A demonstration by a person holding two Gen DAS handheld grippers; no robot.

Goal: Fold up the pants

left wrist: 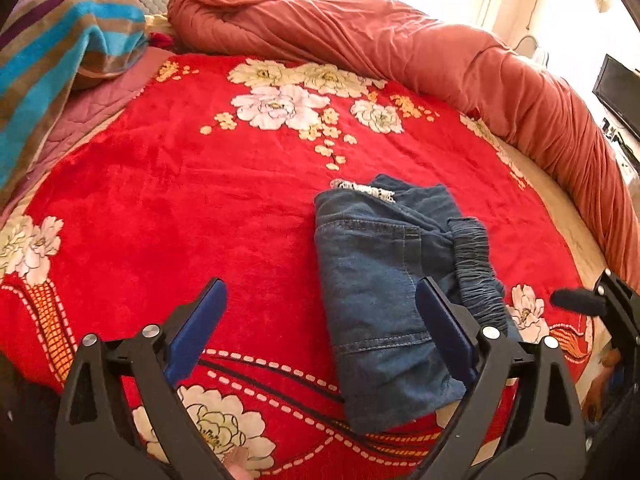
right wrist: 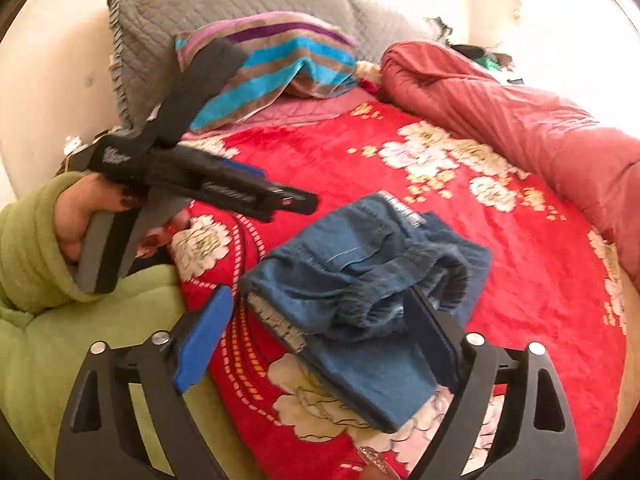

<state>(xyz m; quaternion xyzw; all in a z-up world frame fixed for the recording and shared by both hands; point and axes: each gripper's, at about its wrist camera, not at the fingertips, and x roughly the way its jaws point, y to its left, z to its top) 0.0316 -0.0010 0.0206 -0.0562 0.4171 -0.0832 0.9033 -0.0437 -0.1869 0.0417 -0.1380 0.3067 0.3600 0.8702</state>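
The blue denim pants (left wrist: 384, 292) lie folded into a compact bundle on the red flowered blanket (left wrist: 180, 208). Their gathered waistband (left wrist: 478, 268) is on the right side. My left gripper (left wrist: 320, 320) is open and empty, raised just in front of the bundle. In the right wrist view the pants (right wrist: 360, 280) lie right ahead. My right gripper (right wrist: 320, 340) is open and empty, its jaws spread to either side of the bundle's near end. The left gripper (right wrist: 296, 200) also shows there, held in a hand to the left of the pants.
A rolled rust-red quilt (left wrist: 400, 40) runs along the far and right sides of the bed. A striped towel (left wrist: 68, 44) lies over pillows at the far left. A grey pillow (right wrist: 168, 20) leans on the wall. A dark screen (left wrist: 618, 92) stands beyond the bed.
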